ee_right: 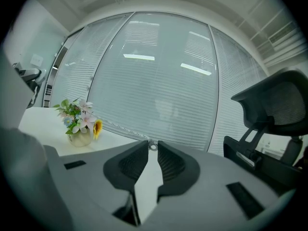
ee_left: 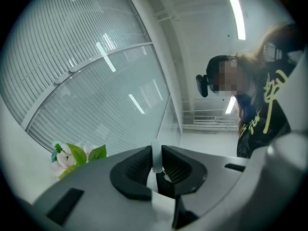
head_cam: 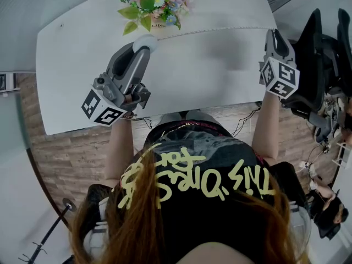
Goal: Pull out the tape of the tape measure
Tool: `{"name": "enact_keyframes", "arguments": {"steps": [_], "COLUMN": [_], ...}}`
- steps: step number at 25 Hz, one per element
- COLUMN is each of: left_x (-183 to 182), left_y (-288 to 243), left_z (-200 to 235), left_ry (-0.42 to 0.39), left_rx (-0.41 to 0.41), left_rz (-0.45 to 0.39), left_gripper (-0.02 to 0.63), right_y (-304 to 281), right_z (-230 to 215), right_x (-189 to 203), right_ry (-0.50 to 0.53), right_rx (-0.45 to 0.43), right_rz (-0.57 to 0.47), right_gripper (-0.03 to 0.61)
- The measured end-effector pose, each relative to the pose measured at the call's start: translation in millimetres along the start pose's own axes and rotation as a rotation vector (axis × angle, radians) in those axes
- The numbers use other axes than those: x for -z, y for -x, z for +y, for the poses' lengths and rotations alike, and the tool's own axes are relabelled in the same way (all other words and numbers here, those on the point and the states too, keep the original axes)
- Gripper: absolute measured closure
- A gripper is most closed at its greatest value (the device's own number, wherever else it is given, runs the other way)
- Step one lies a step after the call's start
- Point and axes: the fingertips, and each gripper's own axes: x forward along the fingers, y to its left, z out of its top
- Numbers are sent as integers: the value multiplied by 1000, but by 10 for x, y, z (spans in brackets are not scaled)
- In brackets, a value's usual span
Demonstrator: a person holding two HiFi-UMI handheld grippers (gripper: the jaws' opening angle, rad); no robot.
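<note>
A round white tape measure case [head_cam: 146,41] hangs over the white table [head_cam: 77,81], and my left gripper [head_cam: 142,48] is shut on it. In the left gripper view the case's white edge [ee_left: 156,159] is pinched between the black pads of the left gripper [ee_left: 157,166]. A thin white tape [head_cam: 220,29] stretches from the case to the right, across the table's far side. My right gripper [head_cam: 273,37] holds its far end at the table's right edge. In the right gripper view the right gripper [ee_right: 152,150] is shut on the tape's end ring, and the tape [ee_right: 122,127] runs off toward the left.
A vase of flowers [head_cam: 155,7] stands at the table's far edge, just behind the case, also seen as flowers [ee_right: 81,121] and flowers [ee_left: 72,155]. A black office chair [head_cam: 324,59] stands right of the table, close to my right gripper. Window blinds [ee_right: 154,81] fill the background.
</note>
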Motion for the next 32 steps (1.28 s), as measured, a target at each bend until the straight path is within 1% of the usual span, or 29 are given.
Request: {"name": "enact_keyframes", "arguments": {"steps": [8, 13, 23, 32], "left_x": [11, 3, 11, 45], "left_y": [15, 29, 70, 99], "left_z": [15, 38, 126, 180], "left_ry": [0, 16, 69, 77], "left_rx": [-2, -10, -53, -79], "left_rz": [2, -2, -11, 3], "left_gripper": [552, 552, 552, 552], "right_y": [-9, -4, 36, 62], "right_z": [-78, -124, -56, 13], "right_x": [29, 19, 64, 83], "right_ry": [-4, -9, -24, -28], "right_rx": [18, 28, 12, -2], "right_rz": [1, -3, 3, 7], "right_gripper": [514, 514, 514, 514]}}
